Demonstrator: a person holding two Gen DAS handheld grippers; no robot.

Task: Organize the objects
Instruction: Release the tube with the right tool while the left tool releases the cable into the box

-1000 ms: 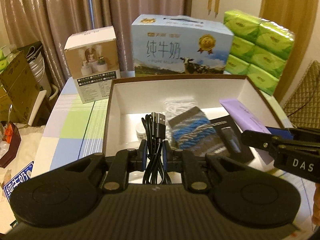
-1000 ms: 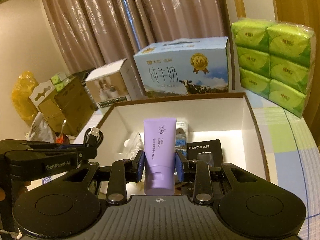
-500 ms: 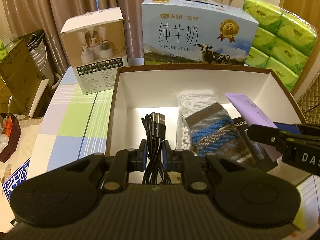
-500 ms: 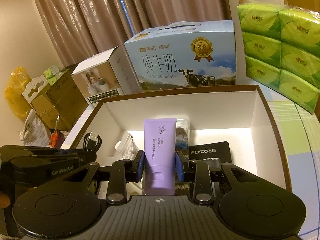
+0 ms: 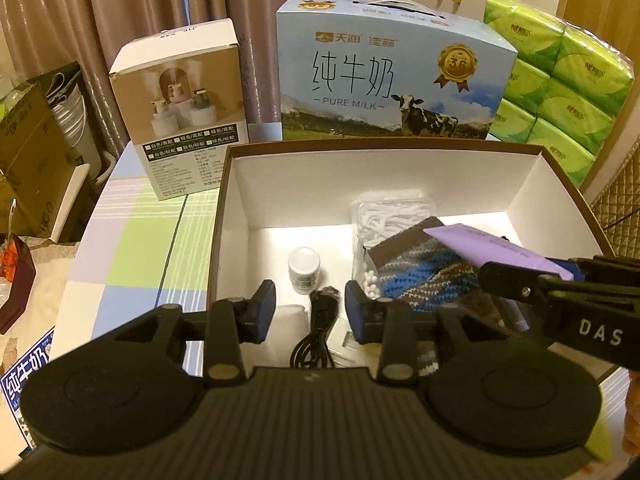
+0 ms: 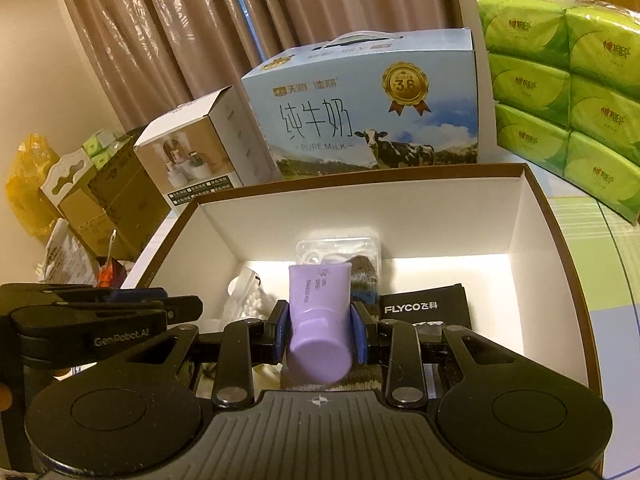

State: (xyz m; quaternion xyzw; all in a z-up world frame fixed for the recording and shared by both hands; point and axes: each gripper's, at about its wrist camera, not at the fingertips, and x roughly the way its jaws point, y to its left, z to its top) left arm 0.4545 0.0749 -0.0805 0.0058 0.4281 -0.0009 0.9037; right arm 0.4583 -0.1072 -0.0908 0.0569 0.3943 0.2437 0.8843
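Note:
My left gripper (image 5: 310,304) hangs over the near left part of the brown-rimmed white box (image 5: 236,216). Its jaws are opening. A black USB cable (image 5: 316,332) lies between the blue pads, which no longer press on it. My right gripper (image 6: 320,320) is shut on a purple tube (image 6: 320,292), cap end toward the camera, tilted down over the box's middle. The left wrist view shows that tube (image 5: 492,248) entering from the right above a striped knit sock (image 5: 424,276).
Inside the box lie a small white jar (image 5: 304,264), a clear pack of white picks (image 5: 388,212) and a black FLYCO packet (image 6: 424,308). Behind the box stand a milk carton (image 5: 392,72), a humidifier box (image 5: 180,108) and green tissue packs (image 5: 560,80).
Both grippers have come forward and down over the box. The left jaws have parted and let go of the cable, which now lies lower in the box. The tube tilts further down.

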